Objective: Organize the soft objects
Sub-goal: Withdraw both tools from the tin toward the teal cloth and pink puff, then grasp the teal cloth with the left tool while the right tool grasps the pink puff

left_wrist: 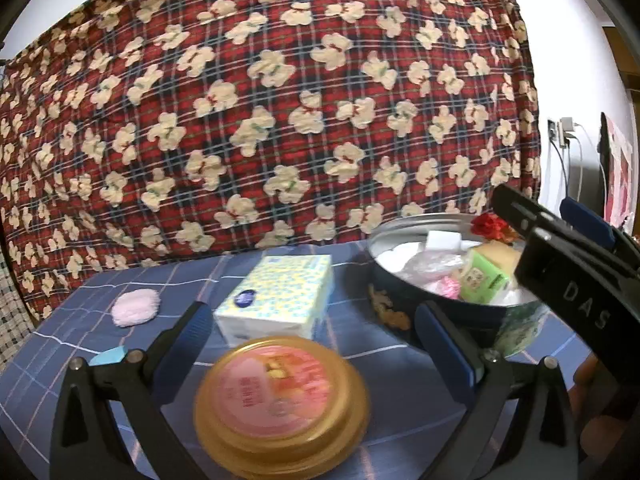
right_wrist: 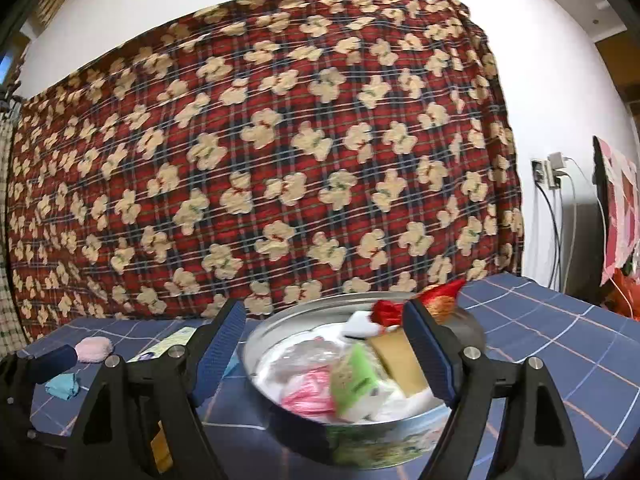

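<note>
Nearest the left gripper (left_wrist: 312,344), whose fingers stood apart and empty, lay a round gold-rimmed container with a pink lid (left_wrist: 280,404). The right gripper (right_wrist: 324,356), also spread and empty, hung over the round metal tin (right_wrist: 260,344) already holding several soft things. Beyond, a yellow-patterned tissue pack (left_wrist: 280,296), a fluffy pink round pad (left_wrist: 136,308) and a small light-blue piece (right_wrist: 62,386) remained on the blue checked cloth (left_wrist: 60,364), so the task seemed partly done.

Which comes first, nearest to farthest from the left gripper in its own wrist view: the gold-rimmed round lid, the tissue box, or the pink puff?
From the left gripper:
1. Gold-rimmed round lid, between the open fingers, closest.
2. Tissue box, just beyond the fingertips, centre.
3. Pink puff, farther out on the left of the blue cloth.
</note>
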A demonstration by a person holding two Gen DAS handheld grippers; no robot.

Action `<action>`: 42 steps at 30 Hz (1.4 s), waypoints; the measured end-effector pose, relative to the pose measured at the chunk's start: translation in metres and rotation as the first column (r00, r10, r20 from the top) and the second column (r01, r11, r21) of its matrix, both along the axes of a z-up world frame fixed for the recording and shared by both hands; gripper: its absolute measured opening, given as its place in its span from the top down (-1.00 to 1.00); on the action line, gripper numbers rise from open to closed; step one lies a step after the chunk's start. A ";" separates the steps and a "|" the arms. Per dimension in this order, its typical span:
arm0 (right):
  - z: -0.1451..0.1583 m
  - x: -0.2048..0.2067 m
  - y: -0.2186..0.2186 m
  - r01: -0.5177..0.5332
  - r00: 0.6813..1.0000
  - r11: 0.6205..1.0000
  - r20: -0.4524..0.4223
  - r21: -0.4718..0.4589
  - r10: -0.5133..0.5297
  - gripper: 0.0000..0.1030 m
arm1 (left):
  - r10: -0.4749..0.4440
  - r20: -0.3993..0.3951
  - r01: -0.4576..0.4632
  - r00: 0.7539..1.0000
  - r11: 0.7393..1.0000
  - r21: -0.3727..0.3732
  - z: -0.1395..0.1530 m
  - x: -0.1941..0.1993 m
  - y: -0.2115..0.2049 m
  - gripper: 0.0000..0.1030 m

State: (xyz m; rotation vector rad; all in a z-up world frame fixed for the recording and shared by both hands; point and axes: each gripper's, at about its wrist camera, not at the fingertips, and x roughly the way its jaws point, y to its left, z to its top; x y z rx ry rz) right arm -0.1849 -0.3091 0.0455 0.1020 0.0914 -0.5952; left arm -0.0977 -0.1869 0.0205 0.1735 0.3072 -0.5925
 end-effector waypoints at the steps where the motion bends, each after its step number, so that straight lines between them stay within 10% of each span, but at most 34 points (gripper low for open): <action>1: 0.000 0.002 0.003 -0.006 1.000 1.000 -0.001 0.000 0.006 -0.61 | 0.009 -0.002 -0.009 1.000 1.000 -0.003 0.000 0.003 0.005 -0.99; 27: -0.009 0.093 0.109 -0.210 0.976 0.977 -0.058 0.019 0.211 -0.61 | 0.251 -0.130 -0.249 0.959 0.968 0.032 -0.012 0.103 0.122 -0.99; 35: -0.011 0.118 0.140 -0.253 0.964 0.967 -0.073 0.027 0.254 -0.61 | 0.292 -0.335 -0.280 0.896 0.956 0.085 -0.037 0.155 0.152 -0.99; 42: -0.014 0.123 0.139 -0.273 0.956 0.960 -0.094 0.066 0.279 -0.61 | 0.262 -0.562 -0.284 0.784 0.957 0.051 -0.068 0.190 0.176 -0.85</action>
